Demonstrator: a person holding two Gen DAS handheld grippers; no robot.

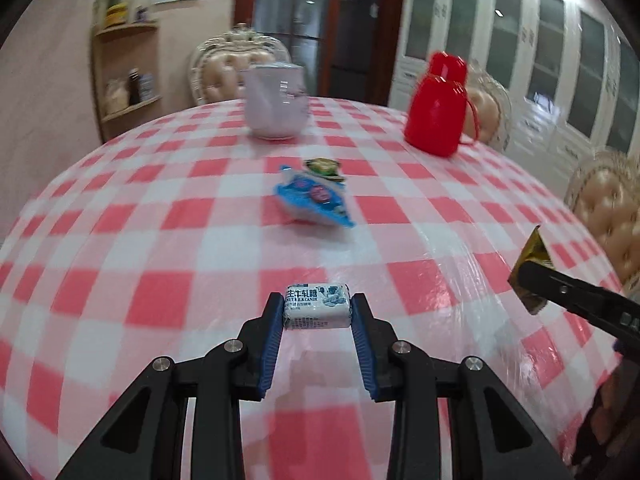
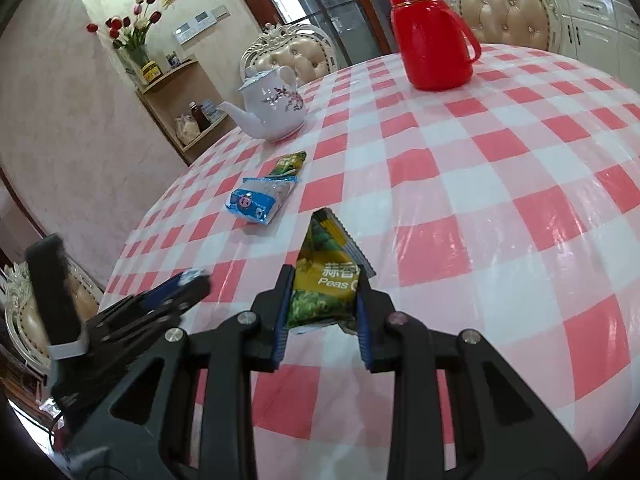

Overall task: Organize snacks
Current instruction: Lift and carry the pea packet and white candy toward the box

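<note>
Seen from the left wrist, the left gripper (image 1: 318,312) has its two blue-padded fingers (image 1: 271,344) drawn narrow against the short ends of one white peanut candy (image 1: 317,306), a small wrapped block with dark print on top, held just over the tabletop (image 1: 160,240) and its red-and-white checked cloth. Farther off on the cloth lie two more snacks, touching: one blue snack packet (image 1: 312,199) and, behind it, one small green packet (image 1: 325,168). Beyond those stand one white teapot (image 1: 275,102) and one red thermos (image 1: 437,105), well apart from each other. At the right edge the right gripper (image 1: 532,276) reaches in, its dark tip closed on a golden-brown wrapper. Three padded chairs show behind the tabletop, the view being somewhat blurred.

From the right wrist, the right gripper (image 2: 323,308) has its fingers (image 2: 282,320) pressed onto one yellow-green pea packet (image 2: 324,280), which stands up between them with its crimped top edge pointing away and its lower end hanging free. The blue snack packet (image 2: 258,198) and the small green packet (image 2: 290,162) lie together near the middle of the cloth, again two in all. The white teapot (image 2: 276,110), painted with a flower sprig, sits behind them, and the red thermos (image 2: 432,36) stands at the far side. At lower left the left gripper (image 2: 192,284) appears blurred, with a bit of white wrapper at its tip. One vase of tulips stands on a corner shelf by the wall.
</note>
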